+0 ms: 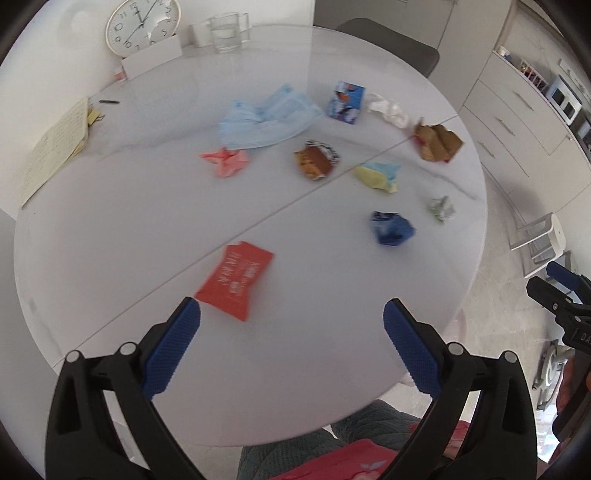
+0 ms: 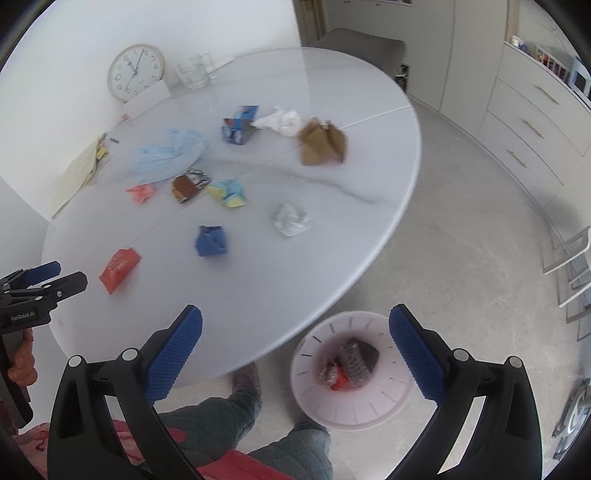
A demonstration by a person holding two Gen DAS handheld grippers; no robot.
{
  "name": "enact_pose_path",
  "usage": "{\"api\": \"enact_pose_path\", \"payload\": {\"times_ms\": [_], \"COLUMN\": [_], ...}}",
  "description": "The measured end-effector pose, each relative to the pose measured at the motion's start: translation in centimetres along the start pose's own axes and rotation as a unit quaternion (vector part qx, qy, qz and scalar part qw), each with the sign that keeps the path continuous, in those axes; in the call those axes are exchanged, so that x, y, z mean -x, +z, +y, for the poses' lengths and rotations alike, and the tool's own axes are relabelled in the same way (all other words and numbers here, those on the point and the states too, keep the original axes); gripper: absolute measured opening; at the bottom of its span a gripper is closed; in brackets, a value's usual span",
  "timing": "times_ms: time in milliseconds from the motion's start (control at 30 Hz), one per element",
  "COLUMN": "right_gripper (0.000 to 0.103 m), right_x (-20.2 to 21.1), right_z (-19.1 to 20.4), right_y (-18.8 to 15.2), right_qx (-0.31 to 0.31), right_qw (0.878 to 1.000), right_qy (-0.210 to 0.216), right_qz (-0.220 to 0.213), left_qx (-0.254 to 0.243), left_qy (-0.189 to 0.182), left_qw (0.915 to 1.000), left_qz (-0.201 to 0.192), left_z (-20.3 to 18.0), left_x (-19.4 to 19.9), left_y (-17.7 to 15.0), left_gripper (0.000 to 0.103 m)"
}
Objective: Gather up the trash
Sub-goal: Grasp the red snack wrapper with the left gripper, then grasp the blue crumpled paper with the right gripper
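Left gripper is held wide open over the near edge of the round white surface, nothing between its blue pads. Right gripper is likewise spread wide and empty, held off the surface edge above the floor.

Trash is scattered on the surface: red packet just ahead of the left gripper's left fingertip, crumpled blue wrapper, small silver-green foil ball, yellow and light blue wrapper, brown snack wrapper, pink crumpled paper, light blue face masks, blue printed carton, white tissue, brown paper bag. All lie apart from each other except carton and tissue, which are just beside one another.

Only in the right wrist view: a white slotted waste bin is seen on the floor beside the surface, under the right gripper, with a dark wrapper and a red-and-silver wrapper inside. A hand is seen on the left gripper's handle at the left border, and the person's grey trouser legs below.

Better seen in the left wrist view: a wall clock propped at the back, a glass, a written yellow sheet and a pen. The right gripper is seen only as a dark sliver at the right border there.
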State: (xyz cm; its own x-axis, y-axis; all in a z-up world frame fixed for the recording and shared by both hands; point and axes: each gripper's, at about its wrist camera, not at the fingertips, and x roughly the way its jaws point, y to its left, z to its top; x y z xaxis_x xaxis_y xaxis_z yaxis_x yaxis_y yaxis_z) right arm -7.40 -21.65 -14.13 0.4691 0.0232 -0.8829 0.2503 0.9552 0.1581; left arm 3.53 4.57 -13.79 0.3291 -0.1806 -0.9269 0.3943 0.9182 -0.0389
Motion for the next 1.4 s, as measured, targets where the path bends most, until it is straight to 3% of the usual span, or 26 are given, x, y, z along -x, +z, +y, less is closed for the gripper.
{"api": "enact_pose_path", "payload": {"times_ms": [167,367,567,767,833,900,933,1133,1400], "right_gripper": [0.100,0.100,0.100,0.100,0.100,0.100,0.100,0.100,0.074], "right_x": [-1.8,-3.4,-5.6,-7.6,-8.0,-8.2,-8.4,-9.4,-13.4], "right_z": [3.6,6.5,8.4,9.6,9.7,9.9,9.9,9.8,9.3], "right_y": [0.9,1.5,1.6,1.8,2.1,2.4,2.5,3.2,5.0], "right_qx": [0.013,0.013,0.020,0.030,0.029,0.031,0.033,0.044,0.039], "right_qw": [1.000,1.000,1.000,0.998,0.998,0.998,0.998,0.997,0.996], "right_qy": [0.006,0.004,-0.016,-0.035,-0.035,-0.038,-0.040,-0.039,-0.030], "right_qz": [0.007,0.013,0.018,0.031,0.036,0.037,0.038,0.043,0.073], "left_qx": [-0.032,-0.095,-0.115,-0.110,-0.106,-0.105,-0.104,-0.101,-0.095], "left_qy": [0.006,-0.020,-0.031,-0.057,-0.067,-0.075,-0.081,-0.077,-0.070], "left_qw": [0.9995,0.9953,0.9925,0.9901,0.9890,0.9888,0.9883,0.9900,0.9928], "left_qz": [0.004,0.004,0.027,0.065,0.078,0.076,0.077,0.061,0.020], "left_z": [1.9,2.6,3.3,4.4,4.6,4.8,4.8,5.2,5.6], "left_x": [-1.5,-4.1,-7.6,-10.2,-10.9,-11.1,-11.2,-10.7,-7.5], "left_y": [0.0,0.5,1.1,1.1,1.0,1.1,1.3,1.7,3.0], "left_gripper": [0.095,0.095,0.095,0.081,0.063,0.055,0.046,0.042,0.042]}}
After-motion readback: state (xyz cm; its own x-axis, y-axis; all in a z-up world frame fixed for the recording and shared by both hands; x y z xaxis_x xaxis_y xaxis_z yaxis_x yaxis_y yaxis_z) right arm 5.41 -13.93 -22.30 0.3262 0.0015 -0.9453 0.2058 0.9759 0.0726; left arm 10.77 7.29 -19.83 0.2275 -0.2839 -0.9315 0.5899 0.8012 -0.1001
